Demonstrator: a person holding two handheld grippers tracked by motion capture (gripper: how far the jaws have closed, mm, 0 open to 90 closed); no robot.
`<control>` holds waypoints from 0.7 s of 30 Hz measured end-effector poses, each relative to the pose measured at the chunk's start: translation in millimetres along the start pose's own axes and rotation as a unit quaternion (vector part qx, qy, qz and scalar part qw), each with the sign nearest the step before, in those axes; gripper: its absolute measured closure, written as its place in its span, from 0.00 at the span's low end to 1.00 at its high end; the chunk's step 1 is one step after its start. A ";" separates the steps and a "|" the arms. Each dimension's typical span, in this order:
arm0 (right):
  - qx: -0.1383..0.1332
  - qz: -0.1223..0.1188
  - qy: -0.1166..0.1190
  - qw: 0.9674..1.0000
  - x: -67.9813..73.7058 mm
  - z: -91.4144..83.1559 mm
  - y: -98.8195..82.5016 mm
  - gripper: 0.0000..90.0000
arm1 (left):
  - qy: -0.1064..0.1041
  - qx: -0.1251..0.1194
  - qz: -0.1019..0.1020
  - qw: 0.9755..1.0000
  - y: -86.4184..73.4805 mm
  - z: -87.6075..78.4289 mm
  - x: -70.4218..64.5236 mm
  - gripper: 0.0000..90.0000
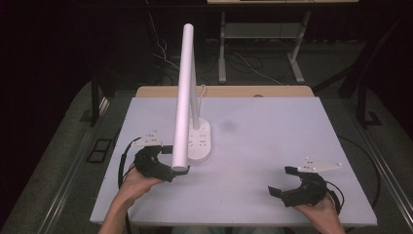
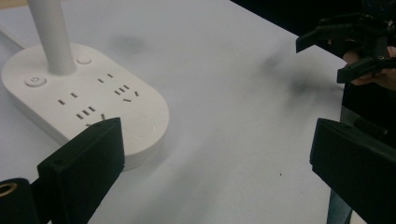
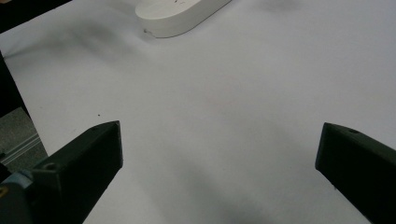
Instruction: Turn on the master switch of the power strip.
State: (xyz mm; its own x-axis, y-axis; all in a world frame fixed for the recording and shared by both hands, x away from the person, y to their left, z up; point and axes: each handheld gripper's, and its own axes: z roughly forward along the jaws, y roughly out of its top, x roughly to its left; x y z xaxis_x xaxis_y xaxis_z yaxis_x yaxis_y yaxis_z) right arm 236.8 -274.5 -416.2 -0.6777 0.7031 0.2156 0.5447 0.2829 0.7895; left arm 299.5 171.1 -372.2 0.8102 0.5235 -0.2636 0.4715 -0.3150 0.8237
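— Where's the overhead camera looking from?

— Above the person's edge of the desk (image 1: 272, 146), facing forward and down, far enough to take in the whole top and the floor beyond the white lamp base (image 1: 199, 141).

— And the two hand cameras?

— Both ride low, close to the surface. The left gripper (image 2: 217, 163) view sits just beside the lamp base (image 2: 84, 100), looking past it to the right gripper (image 2: 348, 56). The right gripper (image 3: 219, 163) view faces the lamp base (image 3: 180, 16) from farther off.
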 end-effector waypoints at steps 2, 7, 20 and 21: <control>0.000 0.000 0.000 1.000 -0.1 0.1 -0.1 0.00 | 0.001 0.002 0.002 1.000 2.7 -0.9 2.6 0.02; 0.001 0.001 0.001 1.000 0.1 0.3 -0.2 0.00 | 0.004 0.006 0.003 1.000 9.4 -2.1 7.9 0.03; 0.004 -0.001 0.000 1.000 -0.3 1.0 -0.8 0.00 | 0.010 0.014 0.002 1.000 24.3 0.3 20.3 0.04; 0.004 -0.001 0.000 1.000 -0.4 0.9 -0.8 0.00 | 0.011 0.015 0.001 1.000 25.0 0.6 21.2 0.04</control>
State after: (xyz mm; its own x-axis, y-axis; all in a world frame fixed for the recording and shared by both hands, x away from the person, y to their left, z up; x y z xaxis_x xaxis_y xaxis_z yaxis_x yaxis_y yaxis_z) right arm 237.1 -274.4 -417.5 -0.6787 0.7029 0.2129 0.5468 0.2902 0.7854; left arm 328.7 173.9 -357.5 0.8028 0.5409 -0.2508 0.4813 -0.3397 0.8081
